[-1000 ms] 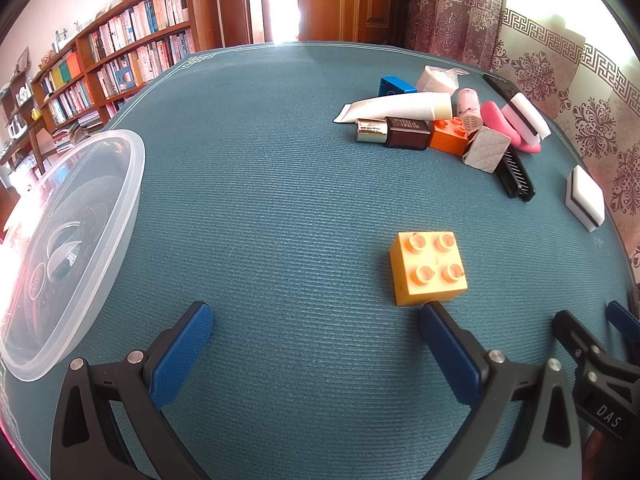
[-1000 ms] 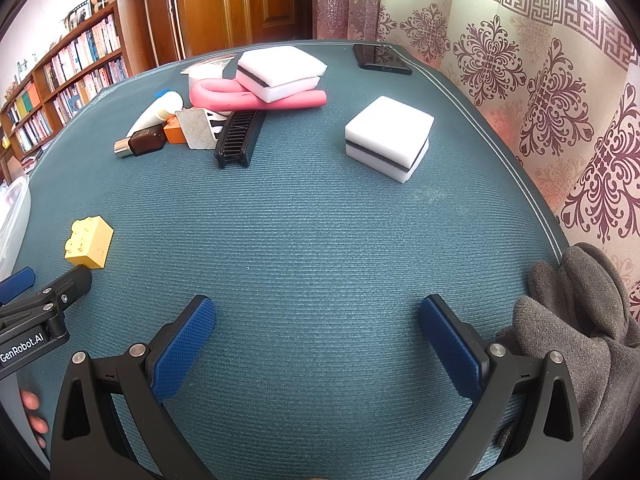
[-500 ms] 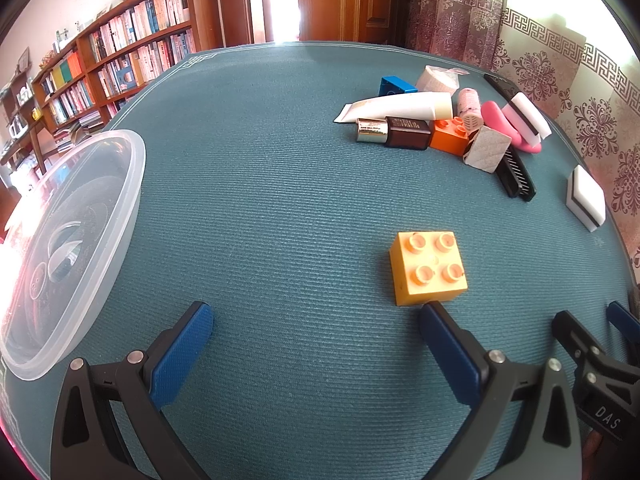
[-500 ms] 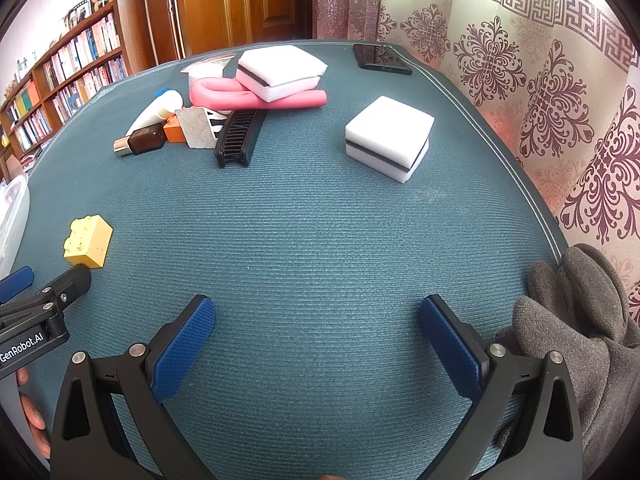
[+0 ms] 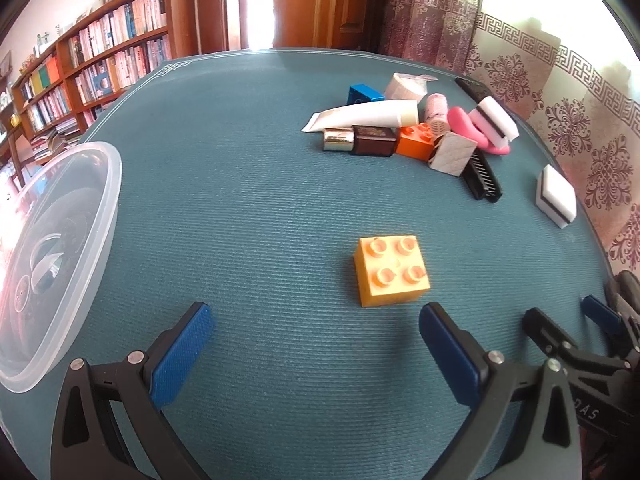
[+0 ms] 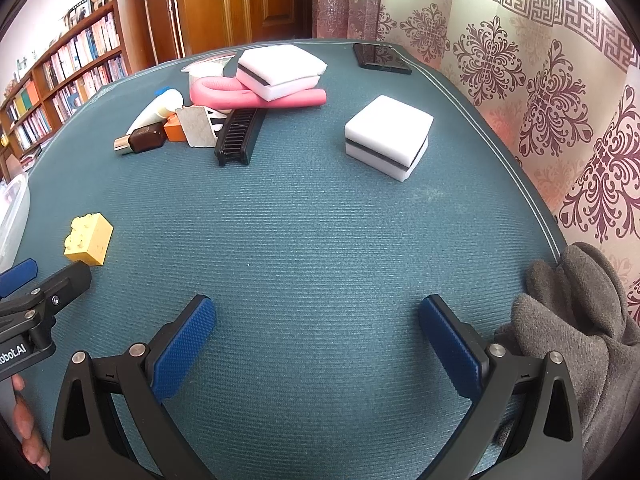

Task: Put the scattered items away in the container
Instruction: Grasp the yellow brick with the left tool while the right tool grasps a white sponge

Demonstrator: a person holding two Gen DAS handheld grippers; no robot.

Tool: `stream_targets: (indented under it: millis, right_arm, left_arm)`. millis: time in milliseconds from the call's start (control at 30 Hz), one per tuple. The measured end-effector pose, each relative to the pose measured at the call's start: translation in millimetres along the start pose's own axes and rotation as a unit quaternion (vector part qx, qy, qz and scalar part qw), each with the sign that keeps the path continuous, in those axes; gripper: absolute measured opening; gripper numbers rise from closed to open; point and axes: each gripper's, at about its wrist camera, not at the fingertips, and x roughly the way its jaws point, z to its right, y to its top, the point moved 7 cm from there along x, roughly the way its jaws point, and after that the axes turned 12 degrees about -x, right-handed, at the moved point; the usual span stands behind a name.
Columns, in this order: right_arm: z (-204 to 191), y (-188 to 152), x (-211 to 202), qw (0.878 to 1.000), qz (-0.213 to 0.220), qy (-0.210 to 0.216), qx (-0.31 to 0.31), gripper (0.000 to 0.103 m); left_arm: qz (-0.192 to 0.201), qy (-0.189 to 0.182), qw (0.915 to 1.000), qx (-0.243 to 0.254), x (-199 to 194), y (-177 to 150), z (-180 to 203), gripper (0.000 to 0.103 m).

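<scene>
The left gripper (image 5: 316, 320) gaped wide, holding nothing; the yellow brick (image 5: 391, 274) sat studs-up at its one o'clock, squarish, without a clear long axis. The right gripper (image 6: 316, 320) also gaped, empty-fingered.

three bricks (image 5: 391, 275), two sponges (image 6: 387, 142), one comb (image 6: 237, 135), one container (image 5: 52, 256).

bookshelves (image 5: 100, 68) left | wooden door (image 6: 240, 4) behind | patterned curtains (image 6: 540, 92) right
</scene>
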Motion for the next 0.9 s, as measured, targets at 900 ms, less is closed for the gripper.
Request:
stream_targets:
  millis: [900]
  right_arm:
    - [24, 40, -18, 0.997, 0.067, 0.013, 0.024, 0.103]
  left_arm:
    - [-0.020, -0.055, 0.9977, 0.033, 8, 12, 30, 0.067]
